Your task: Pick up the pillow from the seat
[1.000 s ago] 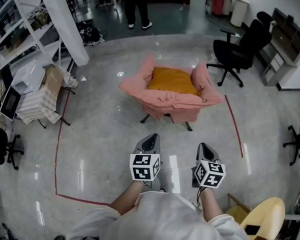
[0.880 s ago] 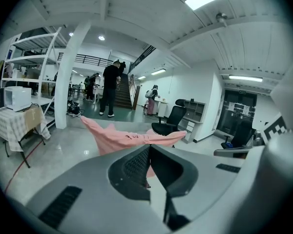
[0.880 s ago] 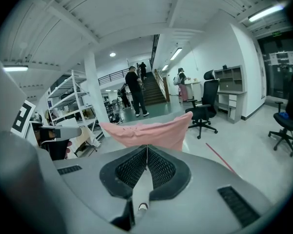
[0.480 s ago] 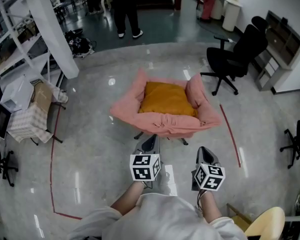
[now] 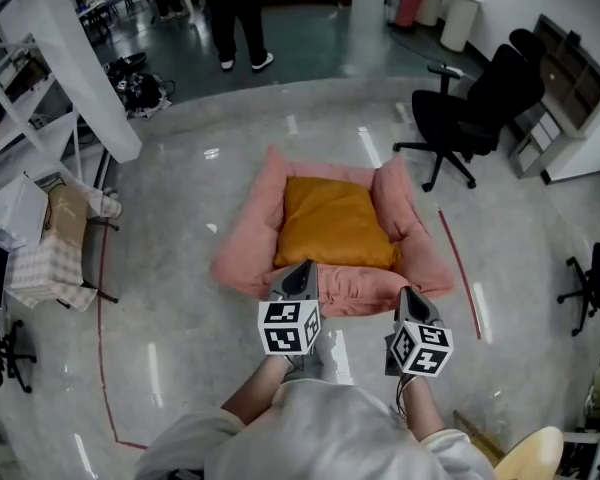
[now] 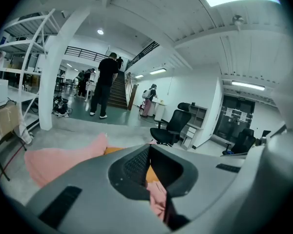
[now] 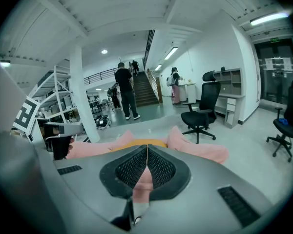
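An orange pillow (image 5: pixel 333 222) lies flat on a low seat draped in pink cloth (image 5: pixel 242 256), mid-floor in the head view. My left gripper (image 5: pixel 300 273) is shut and empty, its tip over the seat's front edge just short of the pillow. My right gripper (image 5: pixel 409 298) is also shut and empty, at the seat's front right corner. In the left gripper view the pink cloth (image 6: pixel 63 156) fills the lower left with a sliver of pillow (image 6: pixel 151 174) behind the jaws. The right gripper view shows the pillow (image 7: pixel 145 143) as a thin orange band beyond the closed jaws.
A black office chair (image 5: pixel 467 118) stands behind the seat on the right. At the left are a white pillar (image 5: pixel 75 68), shelving and a small table (image 5: pixel 45 258) with a checked cloth. A person (image 5: pixel 235 13) stands far back. Red tape (image 5: pixel 460 268) marks the floor.
I have walked forward: the seat and pillow have come much nearer and now lie right under the gripper tips. Both grippers stayed shut and held the same pose.
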A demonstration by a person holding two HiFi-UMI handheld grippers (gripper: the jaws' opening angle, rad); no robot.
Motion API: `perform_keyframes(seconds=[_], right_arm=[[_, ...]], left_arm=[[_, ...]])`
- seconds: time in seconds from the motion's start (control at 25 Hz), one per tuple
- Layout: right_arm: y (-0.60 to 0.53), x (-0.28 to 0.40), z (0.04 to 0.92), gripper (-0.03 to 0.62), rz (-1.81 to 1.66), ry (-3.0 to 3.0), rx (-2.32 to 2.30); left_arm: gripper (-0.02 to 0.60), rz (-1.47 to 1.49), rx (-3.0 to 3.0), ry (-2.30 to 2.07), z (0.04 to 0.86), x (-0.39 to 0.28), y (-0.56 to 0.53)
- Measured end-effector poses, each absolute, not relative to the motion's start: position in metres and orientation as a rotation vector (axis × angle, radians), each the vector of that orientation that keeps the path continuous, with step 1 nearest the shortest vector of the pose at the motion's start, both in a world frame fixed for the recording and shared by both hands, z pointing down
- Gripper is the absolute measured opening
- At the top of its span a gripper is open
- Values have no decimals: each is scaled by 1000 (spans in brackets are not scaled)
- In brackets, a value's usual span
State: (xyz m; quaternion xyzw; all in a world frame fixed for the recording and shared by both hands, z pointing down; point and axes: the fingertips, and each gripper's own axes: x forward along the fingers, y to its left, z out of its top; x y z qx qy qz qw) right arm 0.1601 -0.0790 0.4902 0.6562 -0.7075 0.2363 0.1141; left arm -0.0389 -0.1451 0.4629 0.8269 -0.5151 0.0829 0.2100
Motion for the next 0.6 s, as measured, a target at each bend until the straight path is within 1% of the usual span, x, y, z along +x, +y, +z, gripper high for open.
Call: perform_keyframes(seconds=[0.32, 0.6], right_arm=[[-160, 147, 488, 29, 676, -2044, 1903], [-196, 154, 498, 29, 727, -2014, 1895]], left_arm=[[8, 202, 2293, -1406, 461, -53, -235], [8, 238, 2267, -1391, 474, -53, -273]])
